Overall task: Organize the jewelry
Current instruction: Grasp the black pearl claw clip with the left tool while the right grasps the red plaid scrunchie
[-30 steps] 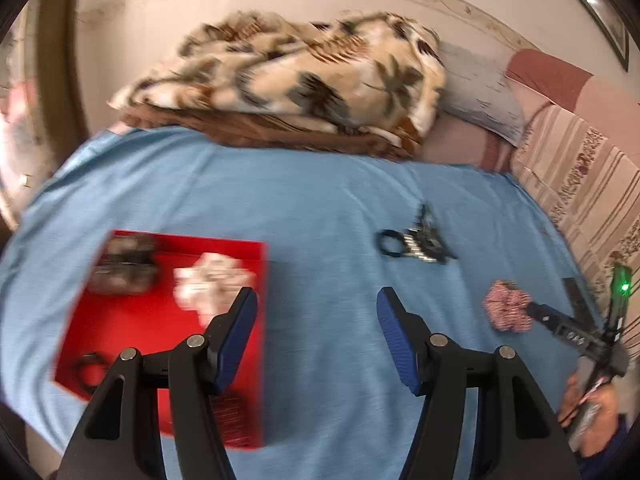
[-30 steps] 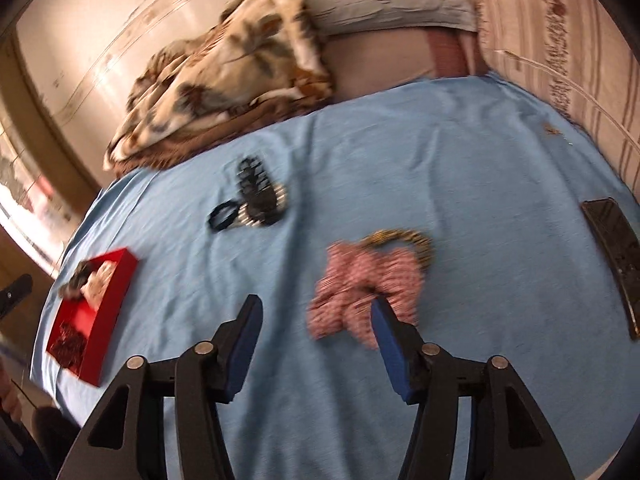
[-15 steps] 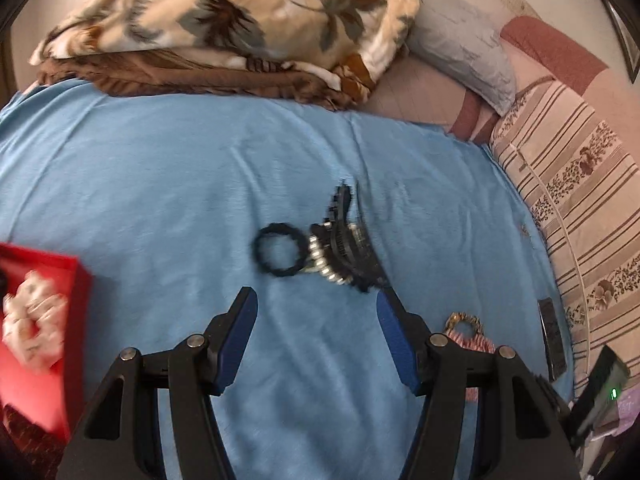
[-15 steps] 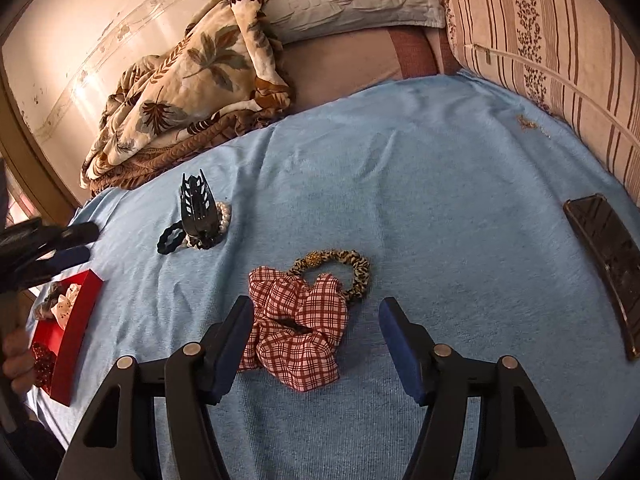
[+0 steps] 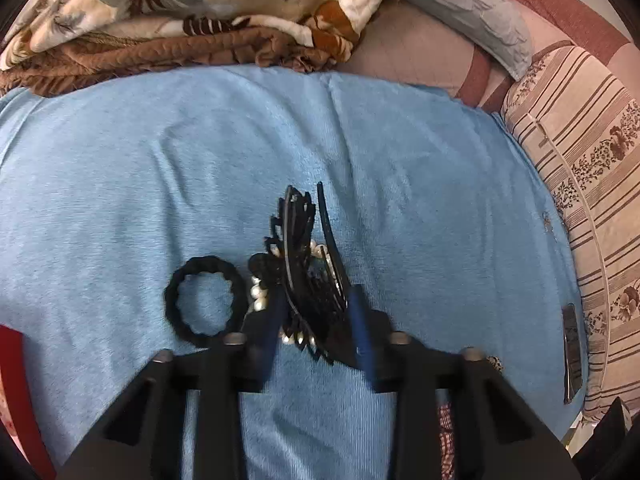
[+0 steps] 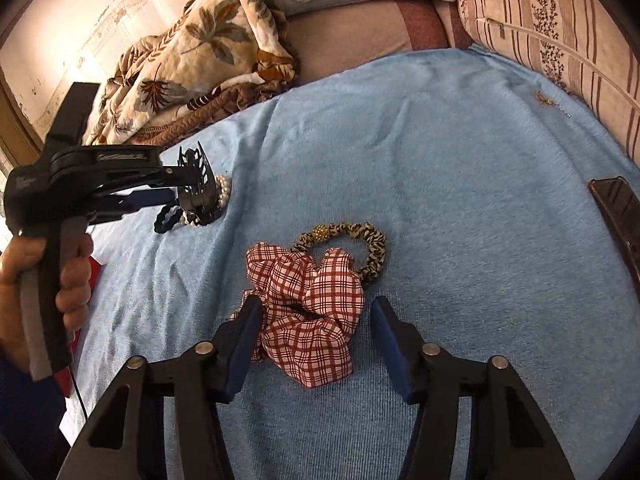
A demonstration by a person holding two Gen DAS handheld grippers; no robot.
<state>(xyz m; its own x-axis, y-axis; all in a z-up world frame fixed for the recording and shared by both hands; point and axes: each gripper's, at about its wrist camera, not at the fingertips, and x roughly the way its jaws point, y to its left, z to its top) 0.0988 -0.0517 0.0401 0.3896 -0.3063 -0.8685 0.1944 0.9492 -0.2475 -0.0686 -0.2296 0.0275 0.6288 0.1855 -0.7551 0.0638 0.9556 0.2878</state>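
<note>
A black claw hair clip (image 5: 304, 264) lies on a pearl bracelet (image 5: 258, 294) on the blue bedspread, beside a black hair tie (image 5: 170, 300). My left gripper (image 5: 316, 316) points steeply down over the clip. Its jaws are closing, and both blue pads sit against the clip's sides. The right wrist view shows this left gripper (image 6: 188, 188) in a person's hand. My right gripper (image 6: 316, 320) straddles a red plaid scrunchie (image 6: 312, 280), jaws closing. Its left pad touches the fabric and the right pad stands clear. A leopard-print scrunchie (image 6: 372, 248) lies just behind.
A red box (image 5: 12, 380) sits at the left edge of the bedspread. A dark flat phone-like slab (image 6: 616, 208) lies at the right. A floral blanket (image 5: 160, 12) and a grey pillow (image 5: 472, 12) are piled at the far end. A small gold piece (image 6: 546, 100) lies far right.
My left gripper swung right from over the red box and dropped onto the black clip, its jaws narrowing. My right gripper sank slightly over the plaid scrunchie and narrowed.
</note>
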